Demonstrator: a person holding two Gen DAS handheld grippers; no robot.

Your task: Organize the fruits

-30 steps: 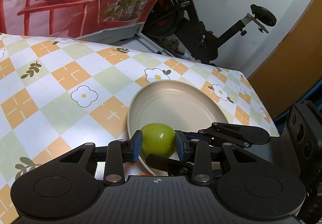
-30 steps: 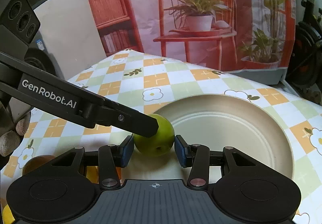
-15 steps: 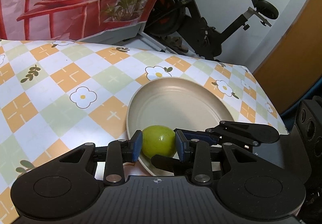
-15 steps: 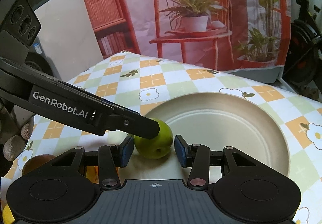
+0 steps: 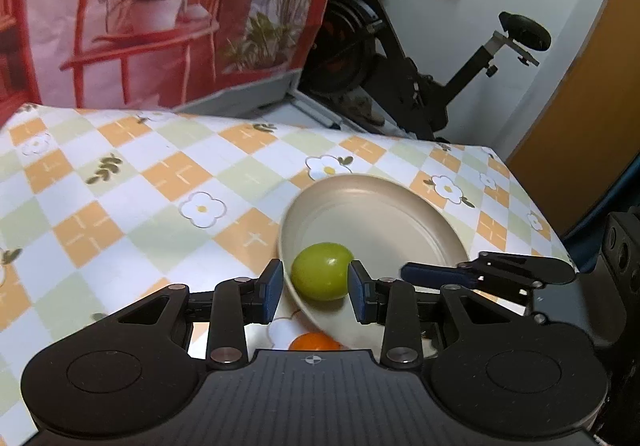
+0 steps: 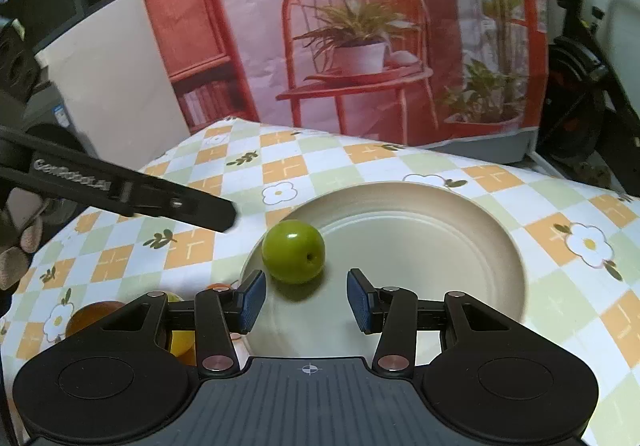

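Green apple (image 6: 293, 250) sits loose at the left inner edge of the beige plate (image 6: 460, 205), lower centre of frame.
Right gripper (image 6: 302, 300): jaws spread wide, apple just beyond the blue pads, not touching either. Left gripper (image 5: 316, 289): jaws spread, apple (image 5: 322, 271) seen between the pads with a gap on each side; contact not evident. Plate (image 5: 384, 201) rests on the checked floral tablecloth (image 5: 120, 201). Orange fruit (image 5: 314, 342) lies beside the plate rim, bottom centre. More fruit, orange and yellow (image 6: 181, 342), lower left, partly hidden.
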